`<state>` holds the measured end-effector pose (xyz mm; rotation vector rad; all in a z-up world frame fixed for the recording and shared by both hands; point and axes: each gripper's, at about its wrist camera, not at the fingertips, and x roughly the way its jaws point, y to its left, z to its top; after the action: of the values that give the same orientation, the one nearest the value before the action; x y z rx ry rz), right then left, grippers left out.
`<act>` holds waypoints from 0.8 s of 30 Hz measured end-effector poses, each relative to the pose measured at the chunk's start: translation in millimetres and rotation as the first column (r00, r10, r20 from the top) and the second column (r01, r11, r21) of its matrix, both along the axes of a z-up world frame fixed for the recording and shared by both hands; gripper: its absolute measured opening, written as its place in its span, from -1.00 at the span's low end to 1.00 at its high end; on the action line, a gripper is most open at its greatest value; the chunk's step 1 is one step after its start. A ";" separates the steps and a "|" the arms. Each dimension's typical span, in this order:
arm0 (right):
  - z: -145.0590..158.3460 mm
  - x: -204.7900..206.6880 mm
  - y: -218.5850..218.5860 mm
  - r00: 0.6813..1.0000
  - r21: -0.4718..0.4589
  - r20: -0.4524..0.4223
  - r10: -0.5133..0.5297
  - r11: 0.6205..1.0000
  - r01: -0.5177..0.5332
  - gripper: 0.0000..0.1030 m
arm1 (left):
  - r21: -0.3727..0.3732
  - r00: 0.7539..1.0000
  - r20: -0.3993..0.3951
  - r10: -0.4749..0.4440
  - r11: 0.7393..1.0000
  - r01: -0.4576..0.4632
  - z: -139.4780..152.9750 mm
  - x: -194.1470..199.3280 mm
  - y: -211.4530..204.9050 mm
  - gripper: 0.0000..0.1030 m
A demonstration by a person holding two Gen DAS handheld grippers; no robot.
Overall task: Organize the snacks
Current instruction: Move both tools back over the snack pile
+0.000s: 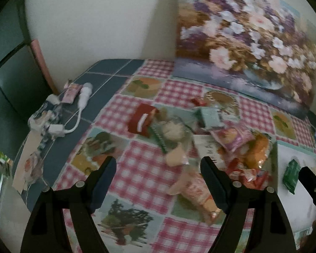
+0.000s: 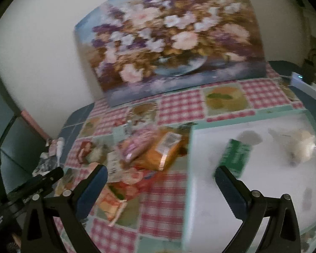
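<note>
The white tray (image 2: 263,185) serves as the landmark: it lies on the checked cloth (image 1: 149,168) at the table's right side, and the loose snacks sit in a heap just off its left edge. Two items are already on it, a green packet (image 2: 234,157) near its left-centre and a pale clear bag (image 2: 301,147) toward its far right corner.

The left gripper (image 1: 158,174) hangs above the cloth with its jaws spread wide and nothing between them. The right gripper (image 2: 161,182) is likewise spread and empty, straddling the tray's left edge, with the green packet just beyond its right finger.

The nearest loose snack is a peach wrapper (image 1: 197,191), lying on the cloth left of the tray. It sits just ahead of the left gripper and toward its right finger, partly under it in the left wrist view. Its long axis runs diagonally, from far-left to near-right, so the jaws would probably need turning to close across its narrow width. The left hand looks the nearer one for it.

Farther from the tray's left edge lie an orange bag (image 2: 164,154), a pink packet (image 2: 134,147), a teal packet (image 1: 209,117) and a red packet (image 1: 142,120). Motion blur hides the labels.
</note>
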<state>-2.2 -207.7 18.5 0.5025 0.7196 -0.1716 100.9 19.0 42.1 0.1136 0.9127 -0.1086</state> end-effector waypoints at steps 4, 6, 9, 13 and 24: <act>-0.5 9.0 17.6 0.999 0.004 0.003 0.035 0.999 -0.035 1.00 | -0.028 0.999 -0.030 0.028 0.999 -0.029 -6.1 4.2 13.7 0.60; -2.1 13.3 24.7 0.999 -0.003 -0.003 0.044 0.999 -0.044 1.00 | -0.045 0.998 -0.048 0.036 0.998 -0.038 -9.8 6.7 18.0 0.60; -8.9 21.1 31.0 0.998 -0.009 -0.027 0.049 0.999 -0.050 1.00 | -0.084 0.996 -0.086 0.040 0.995 -0.047 -17.0 10.5 23.0 0.60; -23.0 31.1 31.8 0.996 -0.008 -0.075 0.045 0.999 -0.046 1.00 | -0.173 0.986 -0.165 0.030 0.983 -0.059 -32.4 15.3 25.8 0.60; -51.3 51.4 45.9 0.978 -0.135 -0.177 0.111 0.982 -0.136 0.98 | -0.225 0.952 -0.306 -0.017 0.973 -0.055 -70.5 19.8 5.0 0.60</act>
<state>49.2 -161.8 -32.8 0.3042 0.8942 -0.1500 120.7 23.9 -28.3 -0.1341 1.2042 -0.2181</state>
